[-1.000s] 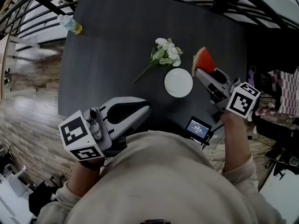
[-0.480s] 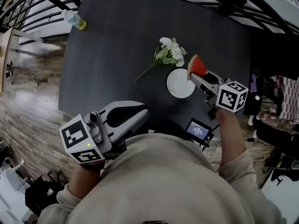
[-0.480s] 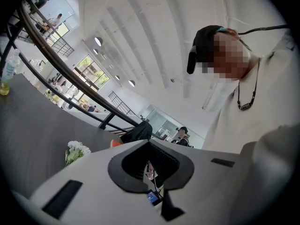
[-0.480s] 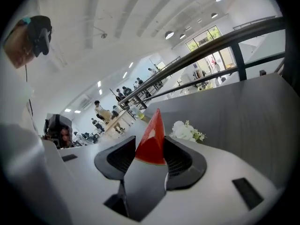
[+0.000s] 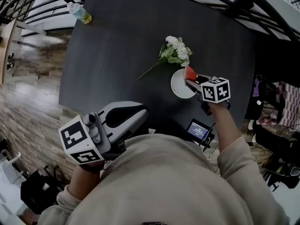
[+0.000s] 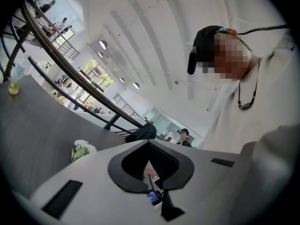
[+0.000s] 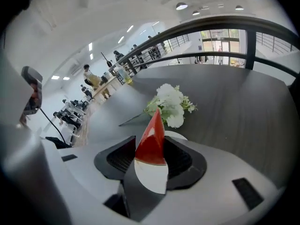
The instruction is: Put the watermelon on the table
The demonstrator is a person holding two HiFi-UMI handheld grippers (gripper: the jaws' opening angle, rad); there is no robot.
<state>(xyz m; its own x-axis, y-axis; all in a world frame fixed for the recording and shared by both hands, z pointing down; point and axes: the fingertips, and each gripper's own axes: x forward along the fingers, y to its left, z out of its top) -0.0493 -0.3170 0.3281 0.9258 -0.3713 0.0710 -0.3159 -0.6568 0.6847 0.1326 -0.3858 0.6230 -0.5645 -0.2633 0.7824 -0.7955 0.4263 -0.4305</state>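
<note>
While the right tongs point(image 7: 151, 156) are clamping it from both sides, the watermelon point(image 7: 151, 140) is showing as a narrow red wedge, its point aiming away from the tongs and towards the white flowers point(image 7: 169, 104). Its flesh is glossy, with a pale glint near the middle. Below the red, a rounded white patch is filling the gap between the pads; whether that is rind or plate is not coming through clearly.

In the head view the watermelon point(image 5: 190, 72) is hanging over the right rim of the small white plate point(image 5: 179, 85), which is sitting on the dark desk point(image 5: 117, 46) just below the flowers point(image 5: 176, 50). Only the red tip is peeking out there, since the right tongs point(image 5: 191, 80) and their marker cube point(image 5: 215, 89) are covering the rest. Whether the slice is touching the plate is impossible to judge.

The left tongs point(image 5: 144, 109) are lying level near the desk's front edge, well apart from the plate. In their own view the left tongs point(image 6: 150, 143) are meeting at the tips, clenched on nothing. A small screen point(image 5: 199, 129) is sitting at the desk's edge, and a bottle point(image 5: 79, 13) is standing at the far left corner. The person's torso is blocking the desk's near edge.
</note>
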